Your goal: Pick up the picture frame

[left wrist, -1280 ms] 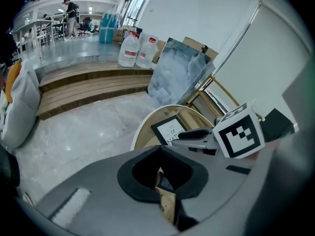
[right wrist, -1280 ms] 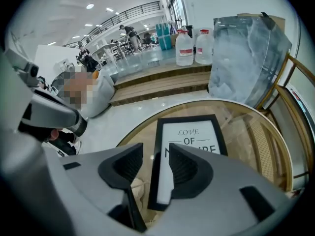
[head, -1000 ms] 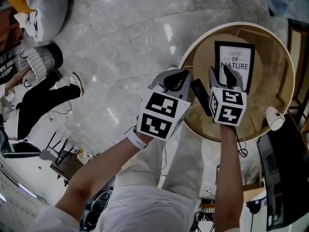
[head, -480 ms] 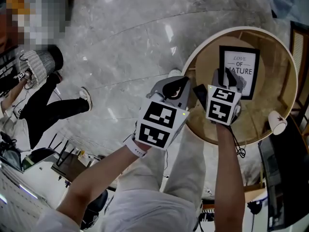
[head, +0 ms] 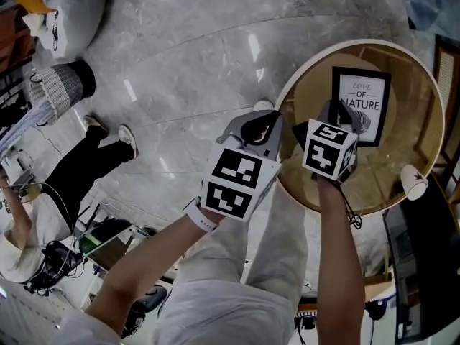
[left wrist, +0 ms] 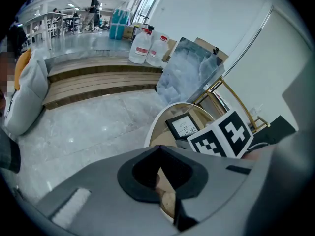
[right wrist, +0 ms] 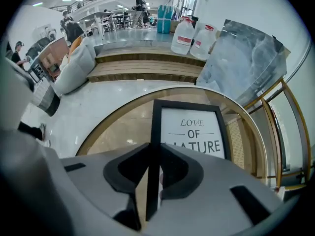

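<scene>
A black picture frame (head: 361, 95) with "LOVE OF NATURE" print lies flat on the round glass-topped table (head: 287, 95). My right gripper (head: 343, 112) points steeply down at the frame's near left part. In the right gripper view the frame's (right wrist: 194, 127) black left edge runs between the jaws of my right gripper (right wrist: 153, 149), which have just been closing and now press on it. My left gripper (head: 259, 124) hovers at the table's left rim, shut and empty. The left gripper view shows my left gripper (left wrist: 158, 149) with its jaw tips together and the frame (left wrist: 184, 127) beyond.
A paper cup (head: 412, 180) lies on its side by the table's right rim. A dark flat object (head: 298, 134) rests on the table between the grippers. A person (head: 79, 164) stands on the marble floor at left. Water bottles (right wrist: 183, 36) stand beyond wooden steps (right wrist: 142, 70).
The right gripper has tipped steeper and its jaws have closed onto the frame's left edge. The left gripper has stayed put. The person at left has shifted.
</scene>
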A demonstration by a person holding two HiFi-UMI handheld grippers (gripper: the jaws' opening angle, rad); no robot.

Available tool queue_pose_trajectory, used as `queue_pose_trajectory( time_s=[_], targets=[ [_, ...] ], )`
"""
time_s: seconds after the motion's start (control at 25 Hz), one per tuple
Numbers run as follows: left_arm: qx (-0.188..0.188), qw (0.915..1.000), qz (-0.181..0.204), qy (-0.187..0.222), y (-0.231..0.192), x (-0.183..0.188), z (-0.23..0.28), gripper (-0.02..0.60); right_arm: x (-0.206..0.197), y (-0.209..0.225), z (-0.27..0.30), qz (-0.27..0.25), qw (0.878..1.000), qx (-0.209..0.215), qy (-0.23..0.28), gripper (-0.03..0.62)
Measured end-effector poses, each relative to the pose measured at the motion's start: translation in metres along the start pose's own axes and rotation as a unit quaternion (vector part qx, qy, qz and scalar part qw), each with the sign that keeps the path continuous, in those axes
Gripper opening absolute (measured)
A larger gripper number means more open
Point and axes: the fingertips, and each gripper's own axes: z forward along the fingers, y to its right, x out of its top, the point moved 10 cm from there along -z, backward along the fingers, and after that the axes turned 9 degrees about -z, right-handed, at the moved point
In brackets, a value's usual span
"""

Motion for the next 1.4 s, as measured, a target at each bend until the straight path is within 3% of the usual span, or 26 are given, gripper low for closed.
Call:
queue_pose_trajectory(
  time_s=[0.44, 0.76, 1.08, 1.4],
  targets=[
    [0.002, 1.0000, 0.000, 0.009, 0.005, -0.009, -0.015, -0.008, -0.008, 0.013, -0.024, 0.046, 0.997, 0.038, 0.039, 0.057],
    [0.000, 0.9995, 0.008, 0.029, 0.031, -0.005, -0.036, -0.008, -0.018, 0.032, -0.076, 0.068, 0.993, 0.043, 0.085, 0.057],
    [-0.007, 0.9973, 0.008, 0.072, 0.081, -0.001, -0.089, -0.008, -0.019, 0.053, -0.163, 0.059, 0.985, 0.060, 0.152, 0.057],
    [-0.021, 0.9927, -0.002, 0.119, 0.141, -0.011, -0.179, -0.008, -0.031, 0.072, -0.294, 0.059, 0.970, 0.056, 0.229, 0.057]
  ],
)
